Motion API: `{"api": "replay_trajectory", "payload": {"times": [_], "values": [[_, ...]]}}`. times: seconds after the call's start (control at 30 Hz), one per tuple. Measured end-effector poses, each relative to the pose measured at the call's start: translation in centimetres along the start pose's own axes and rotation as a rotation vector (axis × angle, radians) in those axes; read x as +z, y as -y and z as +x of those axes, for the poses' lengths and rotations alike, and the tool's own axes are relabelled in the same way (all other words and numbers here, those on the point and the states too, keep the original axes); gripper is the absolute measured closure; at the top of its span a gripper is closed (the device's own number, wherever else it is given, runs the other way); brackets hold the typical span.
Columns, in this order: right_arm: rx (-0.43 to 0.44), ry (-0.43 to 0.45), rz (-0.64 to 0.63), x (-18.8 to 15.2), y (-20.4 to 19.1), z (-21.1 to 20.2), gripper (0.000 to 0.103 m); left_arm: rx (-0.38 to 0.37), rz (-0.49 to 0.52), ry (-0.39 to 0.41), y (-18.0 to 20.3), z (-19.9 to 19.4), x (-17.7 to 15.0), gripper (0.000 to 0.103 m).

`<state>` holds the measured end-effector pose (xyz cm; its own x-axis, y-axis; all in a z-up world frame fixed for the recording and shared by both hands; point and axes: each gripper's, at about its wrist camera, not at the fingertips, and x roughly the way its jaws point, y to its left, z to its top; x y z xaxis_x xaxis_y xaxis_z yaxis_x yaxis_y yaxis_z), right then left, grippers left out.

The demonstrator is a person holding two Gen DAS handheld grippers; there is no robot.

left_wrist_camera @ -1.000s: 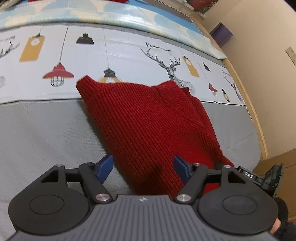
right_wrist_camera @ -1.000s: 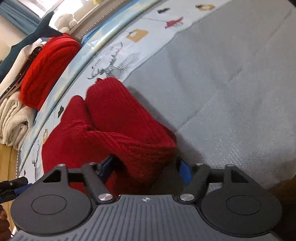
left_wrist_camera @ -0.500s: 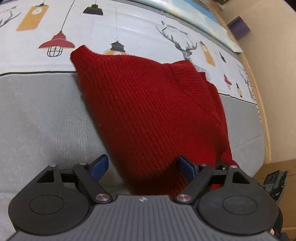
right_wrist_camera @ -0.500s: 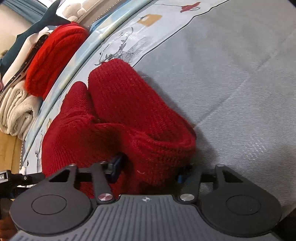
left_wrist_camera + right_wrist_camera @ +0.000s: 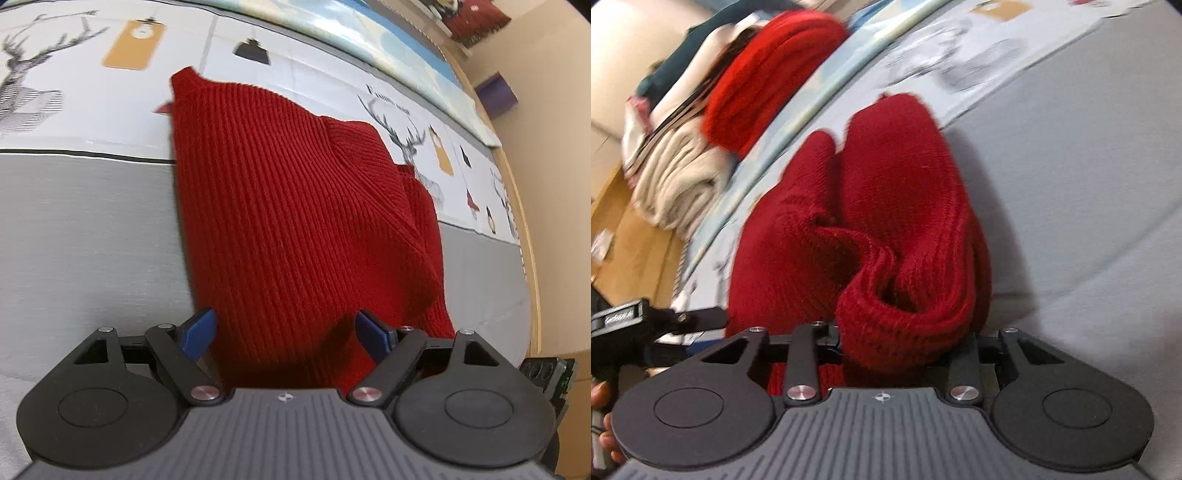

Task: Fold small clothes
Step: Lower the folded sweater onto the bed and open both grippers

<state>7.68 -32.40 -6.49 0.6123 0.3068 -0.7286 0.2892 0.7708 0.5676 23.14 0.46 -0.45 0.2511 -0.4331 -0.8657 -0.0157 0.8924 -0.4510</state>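
A red knitted sweater (image 5: pixel 295 221) was seen lying on a grey bed cover (image 5: pixel 85 236), its far part reaching onto a white printed strip with deer and lamp drawings (image 5: pixel 92 107). In the left wrist view, the left gripper (image 5: pixel 286 334) was held low over the near edge of the sweater with its blue-padded fingers (image 5: pixel 197 330) spread wide; cloth was seen between them, but no pinch on it could be made out. A fold line was visible running across the right part of the sweater, where one layer lay over another.

In the right wrist view, a thick bunched roll of the sweater (image 5: pixel 905 288) was seen gathered at the right gripper (image 5: pixel 905 339). Its fingers were hidden behind the cloth, and its arms stood close against the roll on both sides, so the roll appeared to be clamped. This view was blurred. A stack of folded clothes (image 5: pixel 713 122), with a bright red piece on top of cream ones, was seen at the far left edge of the bed. The left gripper (image 5: pixel 646 321) showed at the left border.
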Motion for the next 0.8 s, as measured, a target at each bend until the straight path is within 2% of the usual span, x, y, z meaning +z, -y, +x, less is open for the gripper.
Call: {"api": "replay_trajectory", "payload": {"times": [0.2, 0.33, 0.4, 0.57, 0.7, 0.8], "values": [[-0.034, 0.016, 0.031, 0.5, -0.5, 0.7, 0.070, 0.020, -0.040, 0.008, -2.1, -1.2, 0.0, 0.017], [-0.063, 0.022, 0.002, 0.3, -0.9, -0.4, 0.071, 0.003, -0.044, 0.017, -2.2, -1.6, -0.1, 0.017], [-0.079, 0.005, 0.016, 0.6, -0.7, -0.9, 0.071, 0.000, -0.035, 0.012, -2.0, -1.3, -0.2, 0.017], [-0.110, -0.078, 0.086, 2.2, -0.2, -2.1, 0.063, 0.074, 0.000, -0.053, -1.6, 0.6, -0.6, 0.014], [-0.197, -0.098, -0.100, 3.5, -2.8, -4.1, 0.048, 0.079, 0.005, -0.019, -0.8, -0.4, -0.3, 0.015], [-0.277, -0.089, -0.292, 4.6, -5.1, -5.4, 0.045, 0.064, 0.037, 0.034, 0.0, -1.5, -0.2, 0.015]]}}
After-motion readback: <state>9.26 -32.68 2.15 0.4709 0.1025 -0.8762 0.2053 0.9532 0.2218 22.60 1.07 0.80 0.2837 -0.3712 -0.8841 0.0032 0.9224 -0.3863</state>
